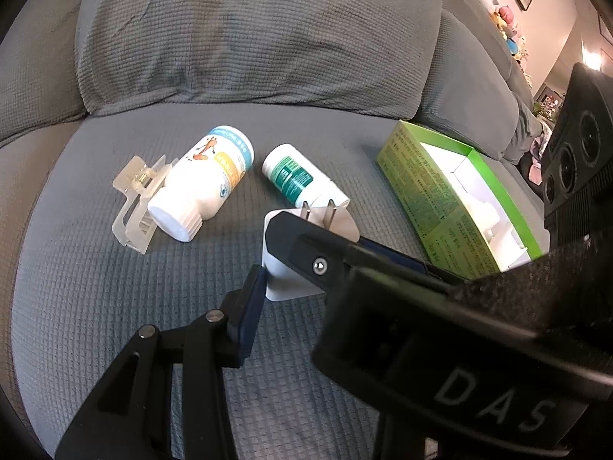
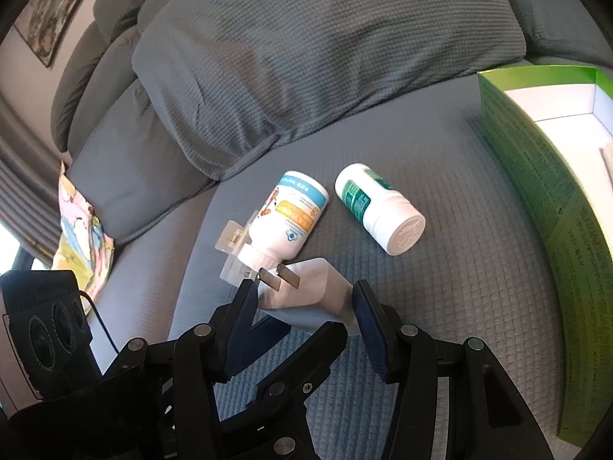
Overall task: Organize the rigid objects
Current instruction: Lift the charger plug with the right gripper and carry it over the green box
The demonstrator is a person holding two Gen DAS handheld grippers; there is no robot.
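Observation:
Both grippers hold one white plug charger [image 1: 283, 287] [image 2: 306, 287] just above the grey sofa seat, its two metal prongs pointing away. My right gripper [image 2: 302, 303] is shut on its sides with both blue pads pressed against it. My left gripper [image 1: 295, 280] comes in from the left. One pad touches the charger's left side, and its other finger is hidden behind the right gripper's body. Beyond lie a white bottle with a blue band [image 1: 207, 180] [image 2: 287, 214], a green-labelled bottle [image 1: 299, 180] [image 2: 375, 207] and a clear hair clip [image 1: 134, 199] [image 2: 230, 245].
An open green box [image 1: 440, 191] [image 2: 536, 176] with a white lining sits at the right on the seat, with a white item [image 1: 494, 222] inside. A large grey cushion [image 1: 249, 38] backs the seat. A colourful bag [image 2: 80, 230] lies at the sofa's left end.

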